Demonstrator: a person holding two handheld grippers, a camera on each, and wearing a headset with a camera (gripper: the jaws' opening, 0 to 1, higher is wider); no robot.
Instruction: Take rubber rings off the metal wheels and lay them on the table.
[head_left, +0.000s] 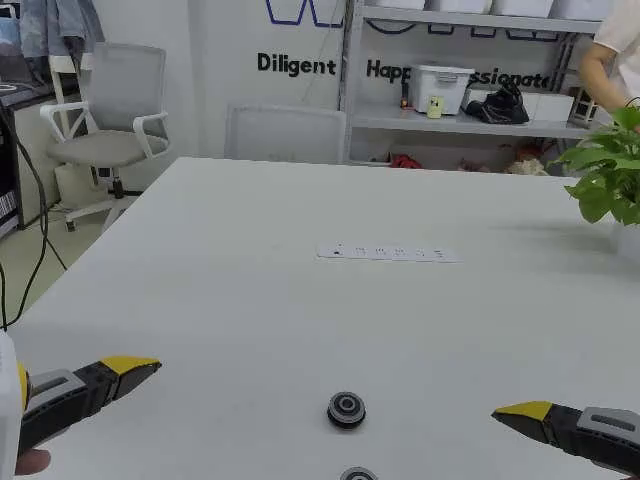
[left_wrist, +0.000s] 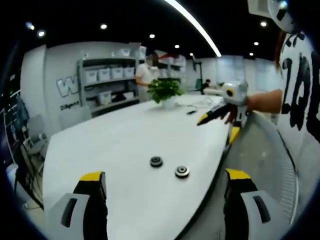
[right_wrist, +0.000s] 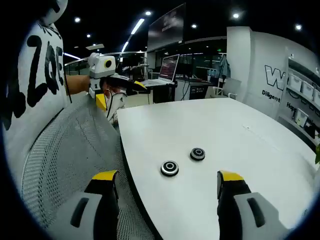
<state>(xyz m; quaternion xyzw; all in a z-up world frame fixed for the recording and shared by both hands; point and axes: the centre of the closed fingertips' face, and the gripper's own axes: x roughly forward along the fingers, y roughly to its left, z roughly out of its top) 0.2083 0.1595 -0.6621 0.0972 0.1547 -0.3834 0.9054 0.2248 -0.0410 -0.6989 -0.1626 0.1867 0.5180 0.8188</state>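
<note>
"Diligent" on the back wall (head_left: 215, 40)

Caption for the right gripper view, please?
Open right gripper faces two rubber-ringed metal wheels on the table; left gripper hovers open beyond its edge.

Office, swivel chair (head_left: 105, 120), storage shelves (head_left: 470, 70), laptop (right_wrist: 165, 70)

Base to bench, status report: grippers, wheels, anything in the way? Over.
Left gripper open, right gripper open, both short of the wheels. Two metal wheels apart on the table, rubber rings apparently on. Nothing between grippers and wheels.
</note>
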